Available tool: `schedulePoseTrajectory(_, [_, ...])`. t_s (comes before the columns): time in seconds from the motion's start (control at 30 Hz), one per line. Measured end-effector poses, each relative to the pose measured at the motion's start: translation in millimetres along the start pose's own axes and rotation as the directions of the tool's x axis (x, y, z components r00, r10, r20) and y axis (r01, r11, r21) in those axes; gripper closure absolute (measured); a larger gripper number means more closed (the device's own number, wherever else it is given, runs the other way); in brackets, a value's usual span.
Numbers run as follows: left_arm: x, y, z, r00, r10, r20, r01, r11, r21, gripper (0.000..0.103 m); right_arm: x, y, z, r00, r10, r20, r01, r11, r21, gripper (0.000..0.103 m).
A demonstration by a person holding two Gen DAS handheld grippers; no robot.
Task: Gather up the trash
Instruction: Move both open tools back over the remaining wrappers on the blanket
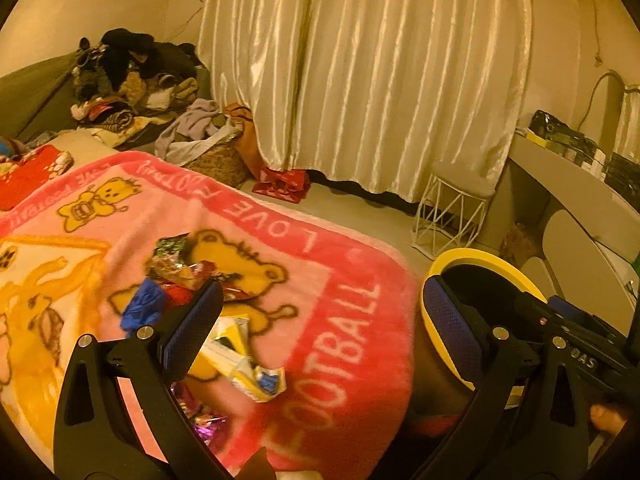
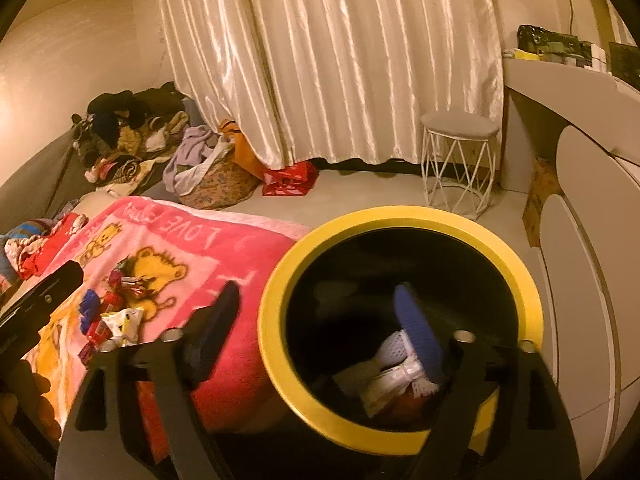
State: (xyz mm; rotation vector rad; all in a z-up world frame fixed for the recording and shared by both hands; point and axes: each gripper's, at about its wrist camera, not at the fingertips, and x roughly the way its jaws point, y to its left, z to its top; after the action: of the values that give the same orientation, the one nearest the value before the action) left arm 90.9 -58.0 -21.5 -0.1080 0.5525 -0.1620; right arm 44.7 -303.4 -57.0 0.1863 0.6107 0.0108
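You're over a bed with a pink blanket (image 1: 332, 280) (teddy bears, "LOVE FOOTBALL" lettering). The wrappers (image 1: 188, 276) lie scattered on it, loose, by the bear print. A yellow-rimmed bin (image 2: 280, 344) stands right beside the bed edge, with white crumpled trash (image 2: 392, 376) at its bottom. Your left hand-held gripper (image 1: 320, 320) is released, nothing between the pads, above the wrappers. Your right hand-held gripper (image 2: 316, 320) is spread wide too, one finger over the bin mouth, empty. Behind: cream curtain (image 2: 328, 60), white wire stool (image 2: 460, 168), clothes pile (image 2: 132, 136), laundry basket (image 2: 216, 184), and a white bench (image 2: 568, 80) at right.
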Motion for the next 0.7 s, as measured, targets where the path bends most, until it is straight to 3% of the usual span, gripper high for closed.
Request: schedulePoseTrajectory(0.7, [-10.6, 62.7, -0.5, 0.995, 0.097, 0.005, -0.096, 0.989, -0.11, 0.011, 0.2, 59.0, -1.3, 0.993, 0.114, -0.021, -0.116, 0.989, -0.094, 0.019])
